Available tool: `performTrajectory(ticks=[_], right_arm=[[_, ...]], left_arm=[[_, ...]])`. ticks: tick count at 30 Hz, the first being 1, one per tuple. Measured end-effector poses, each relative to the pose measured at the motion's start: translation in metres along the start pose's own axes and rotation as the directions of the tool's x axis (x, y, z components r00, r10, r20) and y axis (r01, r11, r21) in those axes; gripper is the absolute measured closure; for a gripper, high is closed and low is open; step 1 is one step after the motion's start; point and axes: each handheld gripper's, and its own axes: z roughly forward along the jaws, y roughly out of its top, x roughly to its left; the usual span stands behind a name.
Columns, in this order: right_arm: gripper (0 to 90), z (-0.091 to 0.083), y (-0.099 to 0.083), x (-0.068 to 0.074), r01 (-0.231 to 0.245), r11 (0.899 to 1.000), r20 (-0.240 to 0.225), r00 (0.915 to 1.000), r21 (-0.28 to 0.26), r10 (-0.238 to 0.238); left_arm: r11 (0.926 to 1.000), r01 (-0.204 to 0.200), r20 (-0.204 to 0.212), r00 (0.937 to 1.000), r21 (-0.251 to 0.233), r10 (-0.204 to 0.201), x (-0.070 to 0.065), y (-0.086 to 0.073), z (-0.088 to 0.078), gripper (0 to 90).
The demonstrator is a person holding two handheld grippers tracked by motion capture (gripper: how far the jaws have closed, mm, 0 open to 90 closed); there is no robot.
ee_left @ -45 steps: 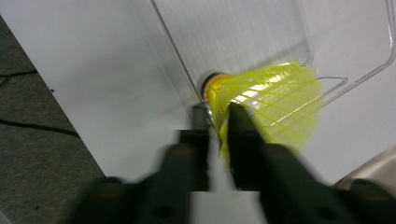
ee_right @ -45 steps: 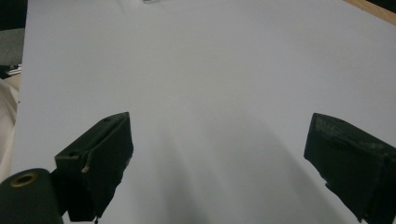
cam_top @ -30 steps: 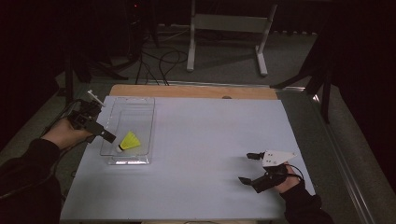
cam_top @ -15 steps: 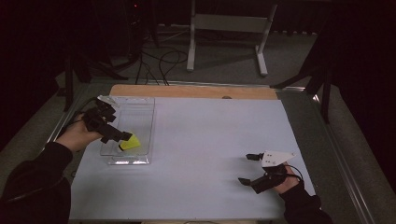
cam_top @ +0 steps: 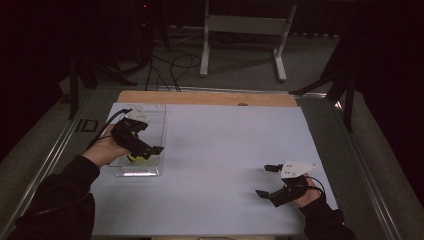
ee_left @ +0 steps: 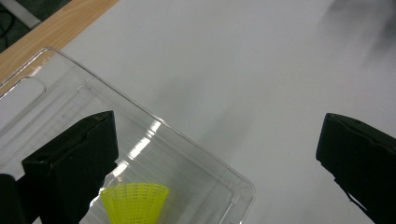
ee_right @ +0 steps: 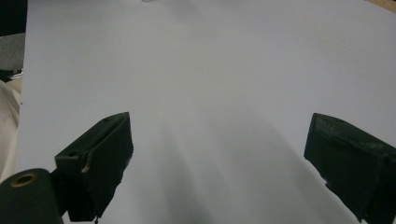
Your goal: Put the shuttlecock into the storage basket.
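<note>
A yellow shuttlecock lies in a clear plastic tray at the left of the white table. My left gripper hovers open over the tray's near end. In the left gripper view one jaw sits just beside the shuttlecock's skirt and the other is out over the bare table past the tray's rim. My right gripper stands open near the table's front right, with nothing between its jaws.
The white table top has a wooden strip along its far edge. A metal stand and cables are on the floor beyond. Metal rails run along both sides of the table.
My left gripper has moved right and nearer, from outside the tray's left edge to over the shuttlecock. The right gripper has stayed put.
</note>
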Motion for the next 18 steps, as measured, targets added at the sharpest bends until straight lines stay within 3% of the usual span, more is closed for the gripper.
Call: performTrajectory(ticks=[7, 18], right_arm=[[8.1, 0.001, -0.001, 0.000, -0.005, 1.000, -0.003, 1.0000, 0.006, 0.005], [8.1, 0.001, -0.002, -0.001, -0.007, 1.000, -0.004, 1.0000, 0.004, 0.007]], left_arm=[[0.9988, -0.043, 0.026, 0.9987, -0.025, 0.043, -0.015, 0.010, 0.012, 0.1], [0.9950, -0.077, 0.071, 0.9941, -0.064, 0.082, -0.034, 0.025, 0.031, 0.1]])
